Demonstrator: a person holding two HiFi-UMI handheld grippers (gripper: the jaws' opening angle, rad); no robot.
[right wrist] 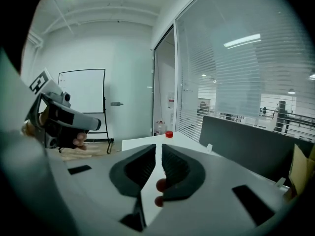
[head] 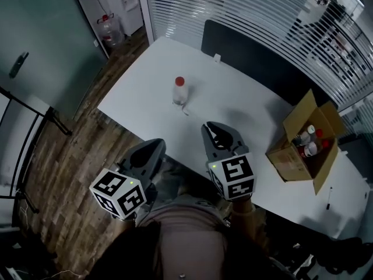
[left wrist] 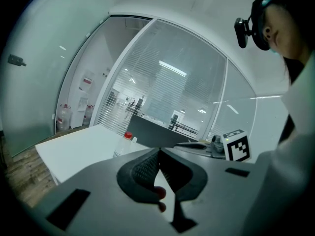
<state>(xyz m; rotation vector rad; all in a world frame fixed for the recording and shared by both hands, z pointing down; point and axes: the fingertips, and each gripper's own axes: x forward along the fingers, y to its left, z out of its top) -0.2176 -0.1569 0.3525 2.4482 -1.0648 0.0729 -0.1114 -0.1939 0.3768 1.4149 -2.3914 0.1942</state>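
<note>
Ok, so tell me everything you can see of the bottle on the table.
The bottle is small and looks like clear plastic, with a red cap and a pale body. It stands upright and alone on the white table, towards its left end. Only the table touches it. A small pale scrap lies by its base, too small to identify. The left gripper and right gripper are both short of it, by the table's near edge. I cannot tell whether it is full.
</note>
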